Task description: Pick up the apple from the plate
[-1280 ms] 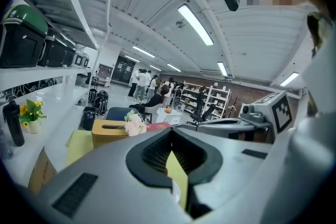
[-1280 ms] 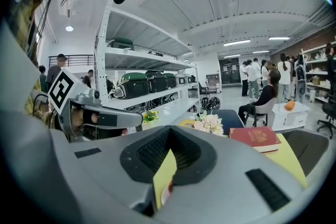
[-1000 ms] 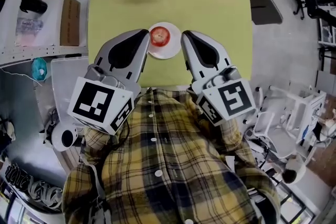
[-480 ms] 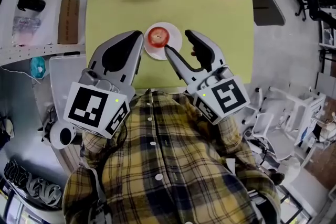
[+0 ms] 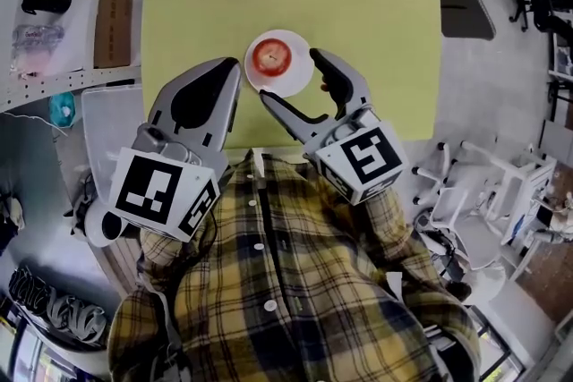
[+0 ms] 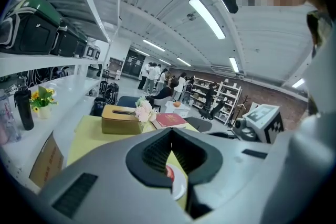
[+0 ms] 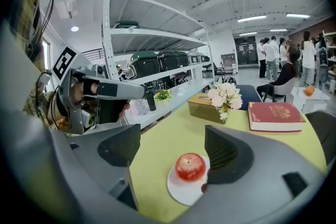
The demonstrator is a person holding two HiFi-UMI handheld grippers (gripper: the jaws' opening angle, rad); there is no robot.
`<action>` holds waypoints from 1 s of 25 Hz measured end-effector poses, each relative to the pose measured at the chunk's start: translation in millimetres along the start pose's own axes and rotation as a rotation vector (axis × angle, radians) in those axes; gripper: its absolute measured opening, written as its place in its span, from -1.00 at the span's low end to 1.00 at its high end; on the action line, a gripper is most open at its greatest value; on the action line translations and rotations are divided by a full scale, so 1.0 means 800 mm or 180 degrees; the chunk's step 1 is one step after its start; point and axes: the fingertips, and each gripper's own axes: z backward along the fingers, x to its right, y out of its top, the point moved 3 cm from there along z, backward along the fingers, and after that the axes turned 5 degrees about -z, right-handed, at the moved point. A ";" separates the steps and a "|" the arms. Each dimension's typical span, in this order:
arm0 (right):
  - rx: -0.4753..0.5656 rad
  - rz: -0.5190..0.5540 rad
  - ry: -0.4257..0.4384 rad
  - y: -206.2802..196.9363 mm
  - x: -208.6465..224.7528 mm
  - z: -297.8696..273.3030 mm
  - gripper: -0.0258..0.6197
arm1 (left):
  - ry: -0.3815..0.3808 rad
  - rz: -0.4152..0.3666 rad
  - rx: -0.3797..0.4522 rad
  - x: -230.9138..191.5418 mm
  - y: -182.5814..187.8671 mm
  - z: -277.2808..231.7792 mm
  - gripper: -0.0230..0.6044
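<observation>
Materials ahead of my right gripper [image 7: 176, 145]: matt grey plastic jaws, which have just been opening, with ribbed black pads [image 7: 222, 149]. Just ahead of their gap I see the apple [image 7: 190, 167], glossy-skinned, on a smooth white plate [image 7: 182, 190]. Under the jaws lies a matt yellow-green table cover [image 7: 156, 157]. Far beyond is a book [image 7: 275, 115], its red cover faintly sheened.

White shelving [image 7: 157, 33] stands beside the yellow-green table [image 5: 376, 58].
</observation>
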 end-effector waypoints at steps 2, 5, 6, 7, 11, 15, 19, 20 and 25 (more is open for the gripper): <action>-0.0056 -0.0067 0.0027 -0.009 0.002 -0.006 0.20 | 0.0005 0.0018 -0.0023 -0.002 -0.005 -0.002 -0.91; -0.0126 -0.0114 0.0004 -0.026 0.011 -0.016 0.23 | 0.0009 0.0038 -0.0067 -0.006 -0.012 -0.004 -0.91; -0.0157 -0.0119 -0.0016 -0.033 0.014 -0.021 0.24 | 0.0014 0.0045 -0.0085 -0.007 -0.016 -0.005 -0.91; -0.0197 -0.0123 -0.0028 -0.040 0.017 -0.025 0.24 | 0.0021 0.0053 -0.0105 -0.008 -0.019 -0.005 -0.91; -0.0335 -0.0136 -0.0058 -0.066 0.028 -0.044 0.24 | 0.0041 0.0086 -0.0197 -0.017 -0.034 -0.009 -0.91; -0.0461 -0.0173 -0.0064 -0.088 0.035 -0.060 0.24 | 0.0067 0.0113 -0.0260 -0.026 -0.045 -0.013 -0.91; -0.0544 -0.0250 -0.0095 -0.110 0.043 -0.071 0.24 | 0.0072 0.0150 -0.0311 -0.032 -0.056 -0.017 -0.91; -0.0557 -0.0269 -0.0114 -0.115 0.046 -0.073 0.24 | 0.0071 0.0165 -0.0323 -0.033 -0.059 -0.019 -0.91; -0.0616 -0.0313 -0.0153 -0.134 0.054 -0.083 0.26 | 0.0058 0.0218 -0.0400 -0.036 -0.074 -0.025 -0.91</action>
